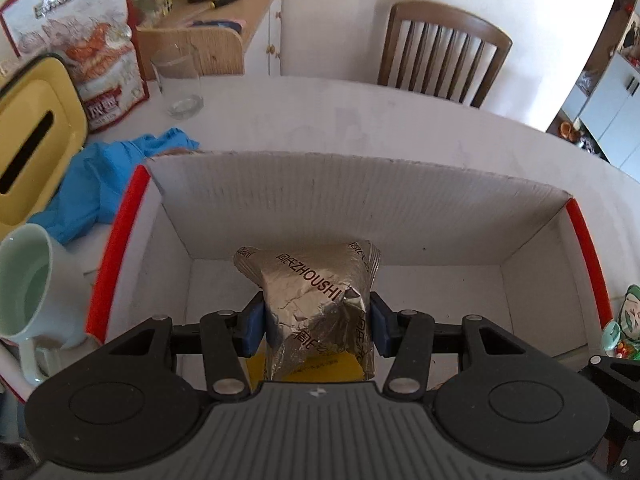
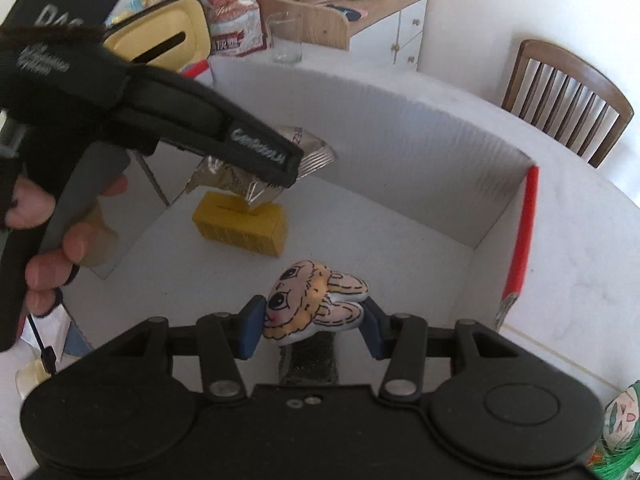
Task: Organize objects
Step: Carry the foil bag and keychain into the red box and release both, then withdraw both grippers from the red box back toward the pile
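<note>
Both tongs hang over the white box [image 1: 420,216] on the bench: left tongs [image 1: 318,322] pinching a foil packet [image 1: 316,292], right tongs [image 2: 314,322] pinching a cartoon plush [image 2: 308,304]. Next, I'd guess: lower, release beside the yellow block [image 2: 244,228].

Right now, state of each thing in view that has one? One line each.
left claw: shut on the foil packet
foil packet: held above the box, crumpled
right claw: shut on the cartoon charm
cartoon charm: held over the box floor
cardboard box: open on top
yellow block: resting on the box floor
drinking glass: upright, looks empty
mug: upright
tissue box: closed, no tissue showing
</note>
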Available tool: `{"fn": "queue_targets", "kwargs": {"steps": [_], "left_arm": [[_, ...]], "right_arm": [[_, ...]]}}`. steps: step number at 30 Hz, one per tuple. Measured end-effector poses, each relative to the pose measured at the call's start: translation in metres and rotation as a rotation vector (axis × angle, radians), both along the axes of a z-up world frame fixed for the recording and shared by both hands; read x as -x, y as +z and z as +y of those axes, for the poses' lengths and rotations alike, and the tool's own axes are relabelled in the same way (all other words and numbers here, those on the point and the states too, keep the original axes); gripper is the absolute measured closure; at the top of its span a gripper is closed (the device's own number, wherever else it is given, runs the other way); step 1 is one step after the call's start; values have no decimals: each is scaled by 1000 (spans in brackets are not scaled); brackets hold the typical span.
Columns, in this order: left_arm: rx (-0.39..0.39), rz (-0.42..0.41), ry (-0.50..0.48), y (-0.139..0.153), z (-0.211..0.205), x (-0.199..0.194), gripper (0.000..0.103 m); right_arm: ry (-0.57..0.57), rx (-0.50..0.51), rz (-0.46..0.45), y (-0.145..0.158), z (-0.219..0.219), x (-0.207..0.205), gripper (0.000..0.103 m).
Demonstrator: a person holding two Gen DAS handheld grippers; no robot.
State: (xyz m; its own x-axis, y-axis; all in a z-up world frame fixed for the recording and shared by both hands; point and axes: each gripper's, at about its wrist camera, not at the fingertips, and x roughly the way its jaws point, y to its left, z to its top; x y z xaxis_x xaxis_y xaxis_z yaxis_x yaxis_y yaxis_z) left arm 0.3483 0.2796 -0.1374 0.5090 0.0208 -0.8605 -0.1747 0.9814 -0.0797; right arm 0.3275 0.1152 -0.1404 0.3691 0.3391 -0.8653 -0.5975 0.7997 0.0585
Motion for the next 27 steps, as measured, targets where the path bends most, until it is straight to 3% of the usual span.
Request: {"fn": "queue_targets", "kwargs": {"steps": [13,18,27], "left_arm": [[3,38,-12,-6,1,-7,48],[-24,17,1,-1,0,-3,36],[-17,-44,15,19,-2,14,36]], "right_arm": [[34,75,58,-9,13,-7,53],[32,64,51,-4,10,-4,45],[34,10,-3,18,0,4,42]]}}
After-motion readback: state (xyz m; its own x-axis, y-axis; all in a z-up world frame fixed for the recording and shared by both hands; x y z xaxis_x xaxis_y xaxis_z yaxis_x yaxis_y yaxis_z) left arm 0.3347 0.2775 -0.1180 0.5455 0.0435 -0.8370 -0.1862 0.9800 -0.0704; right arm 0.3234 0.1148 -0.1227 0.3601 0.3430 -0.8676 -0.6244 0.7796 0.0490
